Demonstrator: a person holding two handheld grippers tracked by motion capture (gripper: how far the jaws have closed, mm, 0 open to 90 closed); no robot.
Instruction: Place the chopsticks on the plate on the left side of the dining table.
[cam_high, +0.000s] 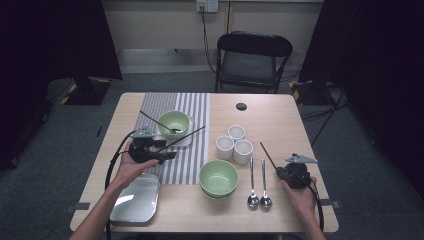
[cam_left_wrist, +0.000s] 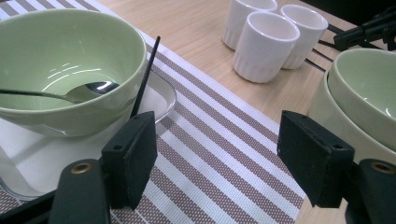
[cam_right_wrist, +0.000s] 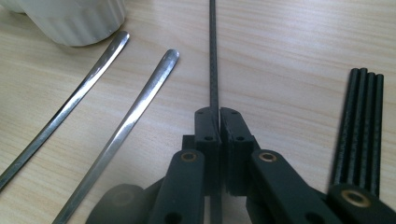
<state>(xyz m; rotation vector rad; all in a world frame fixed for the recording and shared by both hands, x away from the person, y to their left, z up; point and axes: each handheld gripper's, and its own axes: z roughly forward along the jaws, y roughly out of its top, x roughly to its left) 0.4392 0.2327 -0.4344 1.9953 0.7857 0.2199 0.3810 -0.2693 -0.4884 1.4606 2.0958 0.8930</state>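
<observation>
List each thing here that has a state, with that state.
Left gripper: open, nothing between its jaws.
Right gripper: shut on a chopstick.
Far bowl: upright on a tray, spoon inside.
Stacked bowls: upright, empty.
Three cups: upright.
Two spoons: lying flat, side by side.
Spare chopsticks: lying bundled.

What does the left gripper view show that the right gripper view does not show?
Left gripper view: open jaws of the left gripper over the striped mat, a green bowl holding a spoon, a black chopstick beside it, and stacked green bowls.

Right gripper view: the right gripper shut on a single chopstick, two spoon handles, and more black chopsticks.

Both: white cups and the wooden table.
</observation>
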